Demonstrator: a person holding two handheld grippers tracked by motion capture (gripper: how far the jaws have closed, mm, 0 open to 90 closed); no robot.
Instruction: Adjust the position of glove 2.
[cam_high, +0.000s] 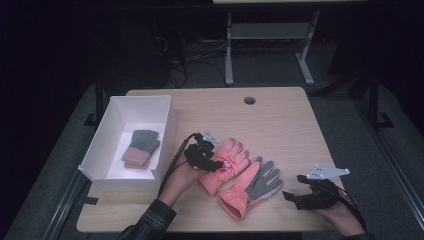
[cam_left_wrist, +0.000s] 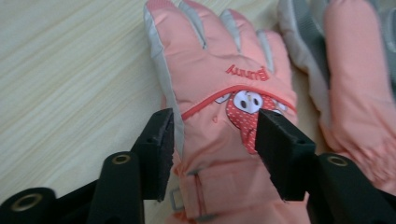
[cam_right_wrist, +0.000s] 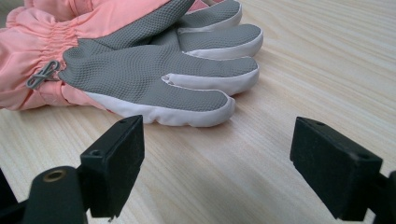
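Two black left gripper (cam_left_wrist: 212, 140) jaws stand part open astride one of two pink gloves (cam_left_wrist: 219, 93), while the right gripper (cam_right_wrist: 217, 163), wide open and empty, faces the other glove (cam_right_wrist: 154, 70).

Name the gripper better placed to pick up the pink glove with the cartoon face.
Left. The left gripper has its fingers open astride that pink glove, while the right gripper sits beside the grey-palmed glove.
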